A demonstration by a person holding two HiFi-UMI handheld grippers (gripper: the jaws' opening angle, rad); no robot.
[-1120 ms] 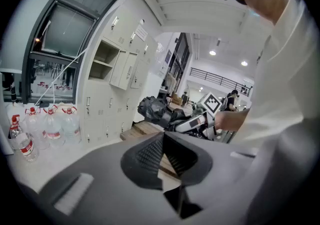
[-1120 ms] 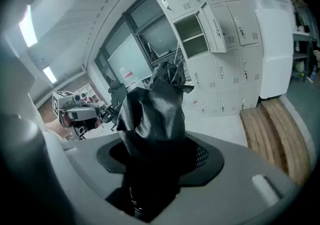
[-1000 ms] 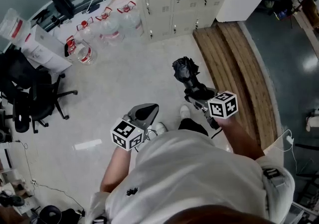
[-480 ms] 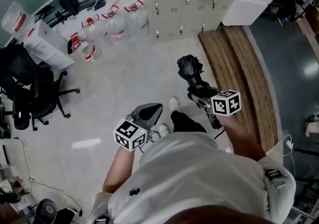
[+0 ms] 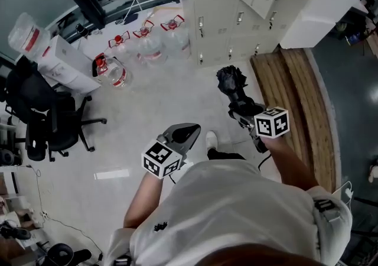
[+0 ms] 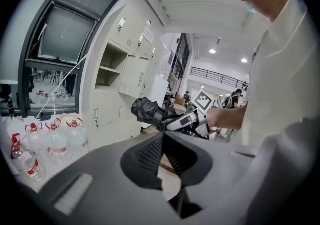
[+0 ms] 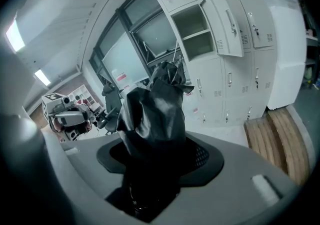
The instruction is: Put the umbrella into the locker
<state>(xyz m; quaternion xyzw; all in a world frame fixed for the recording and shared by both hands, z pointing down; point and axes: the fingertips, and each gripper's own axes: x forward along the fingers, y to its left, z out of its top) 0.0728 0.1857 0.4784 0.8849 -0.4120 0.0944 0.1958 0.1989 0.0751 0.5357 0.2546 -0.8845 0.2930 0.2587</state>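
**Black umbrella held short of the open locker**

A bank of pale grey metal lockers (image 5: 221, 28) fills the far wall, and one upper compartment (image 7: 192, 29) stands open with its door swung aside (a shelf divides the inside). A slatted wooden platform (image 5: 301, 99) lies on the speckled floor at the right. A black office chair (image 5: 47, 123) stands at the left, well apart from the lockers. Clear water bottles with red caps (image 5: 144, 46) stand in a row against the wall. The left gripper (image 5: 183, 135) hangs over the floor with its jaws together and nothing between them. The right gripper (image 5: 239, 105) is clamped on the folded black fabric umbrella (image 5: 231, 81), which points towards the lockers and is not yet inside.
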